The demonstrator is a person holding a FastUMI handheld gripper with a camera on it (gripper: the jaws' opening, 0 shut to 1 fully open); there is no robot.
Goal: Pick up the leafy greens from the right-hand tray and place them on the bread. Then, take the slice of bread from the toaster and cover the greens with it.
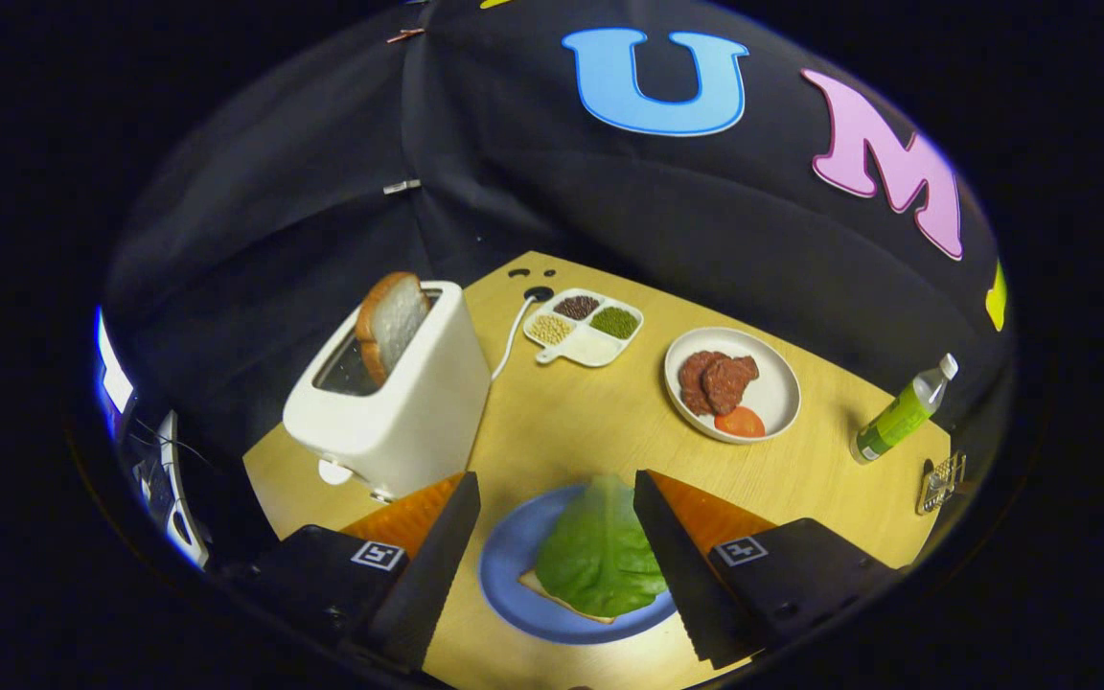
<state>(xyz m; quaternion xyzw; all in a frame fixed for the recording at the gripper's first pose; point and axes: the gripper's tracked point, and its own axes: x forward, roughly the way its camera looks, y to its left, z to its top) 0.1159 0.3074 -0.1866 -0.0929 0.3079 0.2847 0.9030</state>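
Lettuce [600, 556] lay on bread [538, 586] between my open, empty gripper [557, 517] fingers. Toast [389, 321] stood in the toaster [399, 402], far left; I judged gripping its exposed top edge squarely best.

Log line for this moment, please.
gripper: open above plate | lettuce: on bread | toast: in toaster
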